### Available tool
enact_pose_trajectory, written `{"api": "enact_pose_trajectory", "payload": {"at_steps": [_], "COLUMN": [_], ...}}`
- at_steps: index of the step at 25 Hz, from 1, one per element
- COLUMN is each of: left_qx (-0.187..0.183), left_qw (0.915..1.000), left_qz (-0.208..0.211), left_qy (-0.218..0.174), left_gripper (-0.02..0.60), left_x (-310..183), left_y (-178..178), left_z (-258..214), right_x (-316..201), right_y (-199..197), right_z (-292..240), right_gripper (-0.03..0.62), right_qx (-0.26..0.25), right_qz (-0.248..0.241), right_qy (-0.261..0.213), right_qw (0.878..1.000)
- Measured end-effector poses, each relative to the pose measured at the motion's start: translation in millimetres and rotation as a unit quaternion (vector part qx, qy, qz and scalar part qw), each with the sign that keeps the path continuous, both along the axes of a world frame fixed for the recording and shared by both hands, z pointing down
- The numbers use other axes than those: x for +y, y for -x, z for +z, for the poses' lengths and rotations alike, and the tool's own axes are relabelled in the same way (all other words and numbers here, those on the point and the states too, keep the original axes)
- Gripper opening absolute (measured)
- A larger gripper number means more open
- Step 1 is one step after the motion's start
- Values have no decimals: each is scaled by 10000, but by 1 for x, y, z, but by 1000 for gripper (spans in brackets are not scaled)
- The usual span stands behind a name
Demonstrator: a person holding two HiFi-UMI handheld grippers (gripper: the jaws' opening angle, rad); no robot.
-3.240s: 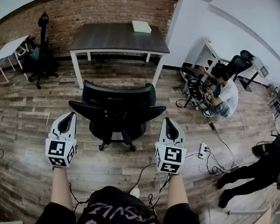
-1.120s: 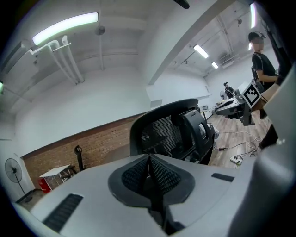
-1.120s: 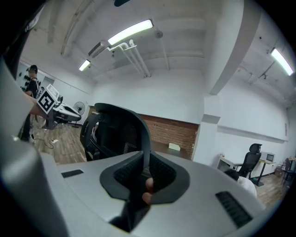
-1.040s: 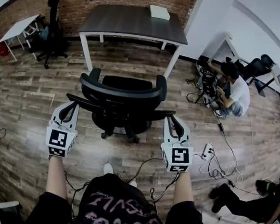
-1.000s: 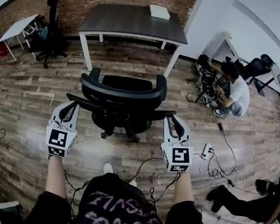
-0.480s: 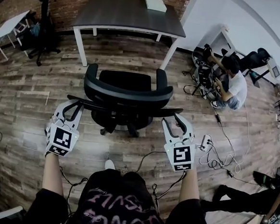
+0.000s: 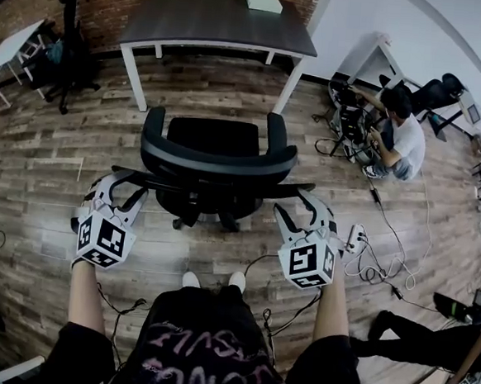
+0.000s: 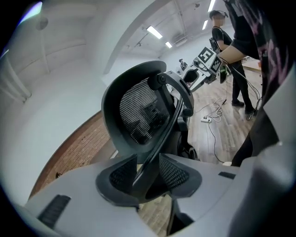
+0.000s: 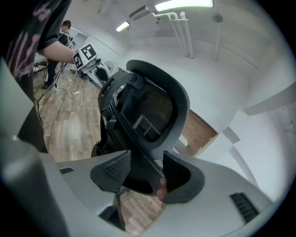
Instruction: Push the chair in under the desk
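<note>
The black mesh office chair (image 7: 214, 156) stands on the wood floor with its back toward me, short of the dark desk (image 7: 217, 19) by the brick wall. A thin black bar sticks out at both sides behind the backrest. My left gripper (image 7: 123, 193) sits at the bar's left end and my right gripper (image 7: 305, 210) at its right end. Both have just been opening. In the left gripper view the bar (image 8: 159, 139) runs between the spread jaws of the left gripper (image 8: 148, 173). In the right gripper view the bar (image 9: 138, 152) likewise passes between the open right gripper (image 9: 147, 173).
A white box (image 7: 262, 0) lies on the desk. A person (image 7: 398, 137) crouches by equipment at the right. Cables and a power strip (image 7: 355, 237) trail near my right gripper. A dark stand (image 7: 66, 41) and a white table (image 7: 12, 45) stand at the left.
Both grippers have rolled and dropped a little, and their jaws have gone from shut to spread around the ends of the chair's rear bar.
</note>
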State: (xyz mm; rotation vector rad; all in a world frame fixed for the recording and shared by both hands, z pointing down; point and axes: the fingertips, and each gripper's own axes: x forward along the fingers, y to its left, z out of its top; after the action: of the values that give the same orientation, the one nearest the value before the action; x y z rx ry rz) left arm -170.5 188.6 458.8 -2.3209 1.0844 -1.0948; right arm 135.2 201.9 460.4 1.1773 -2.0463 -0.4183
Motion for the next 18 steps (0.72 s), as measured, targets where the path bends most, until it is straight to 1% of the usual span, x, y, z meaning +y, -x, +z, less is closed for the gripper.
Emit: {"api": "enact_pose_trajectory", "payload": {"at_steps": [3,6,9,15,18], "left_qx": [-238,-481,-619,-902,-1053], "left_qw": [9997,9987,9977,9953,9937], "left_qz": [25,37,19,-50,-36], "left_qy": [59,160,275,337,374], "left_gripper": [160,169,180,189,189], "left_x": [-3,-5,-7,-9,-11], "left_y": [-5,-6,-5,3,4], "left_z": [2,6,9,13,15], "right_x": [-6,-11,-18,-25,-25], "right_y": [-6,-9,-12,-9,-8], "right_z": [5,14,19,24,25], "right_gripper": [224,224,224,224,224], "right_qx": [365,821,1187,1493,1466], "right_qz": [-134,-298,-392,-556,-618], "right_qy": [74,231,309,305,369], "right_qw": [9992,9959,9917,9868,9866]}}
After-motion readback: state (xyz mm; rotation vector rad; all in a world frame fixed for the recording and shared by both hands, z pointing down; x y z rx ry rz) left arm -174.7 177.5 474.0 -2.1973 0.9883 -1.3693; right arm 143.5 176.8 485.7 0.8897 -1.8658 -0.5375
